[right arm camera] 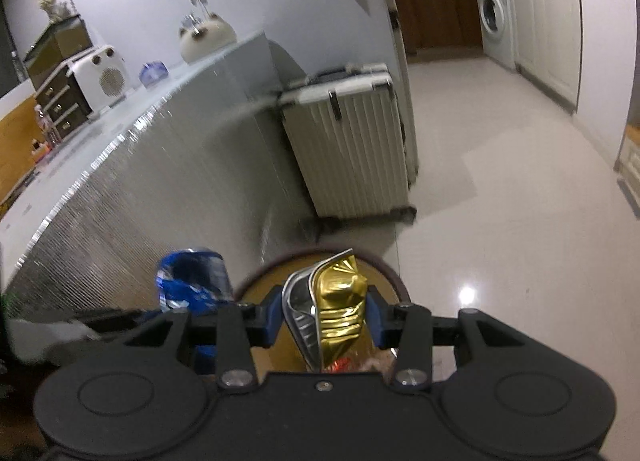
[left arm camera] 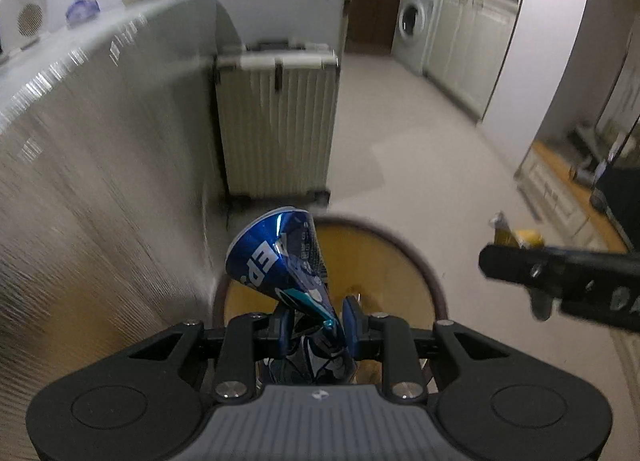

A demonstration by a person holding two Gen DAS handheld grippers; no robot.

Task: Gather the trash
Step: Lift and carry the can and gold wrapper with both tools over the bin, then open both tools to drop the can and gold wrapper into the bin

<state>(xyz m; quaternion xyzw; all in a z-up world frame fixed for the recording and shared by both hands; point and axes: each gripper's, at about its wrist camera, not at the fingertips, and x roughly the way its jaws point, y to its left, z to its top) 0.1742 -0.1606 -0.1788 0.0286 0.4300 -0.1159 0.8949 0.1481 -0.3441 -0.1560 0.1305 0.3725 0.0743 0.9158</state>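
We see our left claw (left arm camera: 316,325) clenched on a crushed blue can (left arm camera: 280,261), glossy metal flattened to a cone, white letters "EP" legible. Our right claw (right arm camera: 324,317) grips a crumpled gold-and-silver can (right arm camera: 340,301), creased and shiny. Both hang over a round bin (left arm camera: 392,261) with yellow lining beside a ribbed suitcase (left arm camera: 276,121).

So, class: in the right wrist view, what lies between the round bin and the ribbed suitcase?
Nothing but bare pale floor lies between the bin and the suitcase; the right wrist view shows it.
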